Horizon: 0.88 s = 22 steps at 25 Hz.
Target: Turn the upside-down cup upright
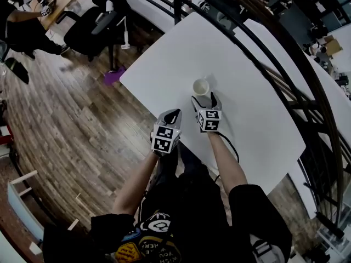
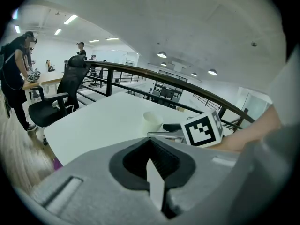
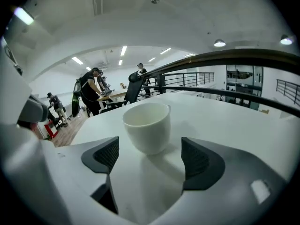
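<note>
Your right gripper [image 1: 204,100] spreads wide just behind the little white cup [image 3: 146,125], whose handle [image 3: 169,107] barely shows. Your left gripper [image 1: 170,115] is squeezed together. The white table [image 1: 247,92] has room.

Grey left gripper [image 1: 173,114] and right gripper [image 1: 203,101] carry black-white marker cubes [image 1: 164,138]; black sleeves [image 1: 253,200].

No words or nos. can be read for sure.

Left cube [image 1: 164,137], on left tool [image 1: 174,113]: b/w square code markers on its faces, pattern only, no letters.

Right cube [image 1: 209,120], on right tool [image 1: 204,99]: same kind of marker, diff. pattern. One face also shows in left gripper view [image 2: 202,129].

Shirt [image 1: 147,240], bottom of head view: white and yellow print w/ some lettering, too small and warped to read.
</note>
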Available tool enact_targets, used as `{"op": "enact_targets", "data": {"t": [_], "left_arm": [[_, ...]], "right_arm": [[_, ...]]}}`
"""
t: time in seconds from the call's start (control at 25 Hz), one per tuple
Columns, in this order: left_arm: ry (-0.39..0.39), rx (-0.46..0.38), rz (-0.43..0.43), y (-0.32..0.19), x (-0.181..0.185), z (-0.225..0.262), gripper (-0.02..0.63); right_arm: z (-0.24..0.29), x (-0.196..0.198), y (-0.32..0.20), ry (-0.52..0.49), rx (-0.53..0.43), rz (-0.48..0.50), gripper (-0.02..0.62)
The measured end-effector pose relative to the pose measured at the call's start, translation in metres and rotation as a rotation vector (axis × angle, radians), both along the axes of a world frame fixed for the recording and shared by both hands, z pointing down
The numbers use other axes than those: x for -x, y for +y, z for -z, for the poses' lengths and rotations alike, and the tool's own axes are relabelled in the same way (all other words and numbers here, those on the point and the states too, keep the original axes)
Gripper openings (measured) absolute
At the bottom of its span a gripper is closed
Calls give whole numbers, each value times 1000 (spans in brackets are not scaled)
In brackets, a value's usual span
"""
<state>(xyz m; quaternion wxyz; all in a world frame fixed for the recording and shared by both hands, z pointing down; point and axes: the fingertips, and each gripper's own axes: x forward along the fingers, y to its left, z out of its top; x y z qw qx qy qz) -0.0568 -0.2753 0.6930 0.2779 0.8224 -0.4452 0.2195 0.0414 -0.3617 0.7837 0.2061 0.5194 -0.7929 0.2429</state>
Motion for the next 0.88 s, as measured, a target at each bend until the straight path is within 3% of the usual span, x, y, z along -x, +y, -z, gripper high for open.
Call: {"op": "enact_targets", "data": {"t": [0.16,0.64,0.88], "left_arm": [[-14,-4,12,-6,3,3,5],[-36,-17,30,-25,10,12,5],[44,32,33,-38,3,24,5]], "right_arm": [[-9,11,-23,79,-20,56,425],[-12,28,-43,85,-63,153,401],[25,35,-10,77,-124,258,402]]}}
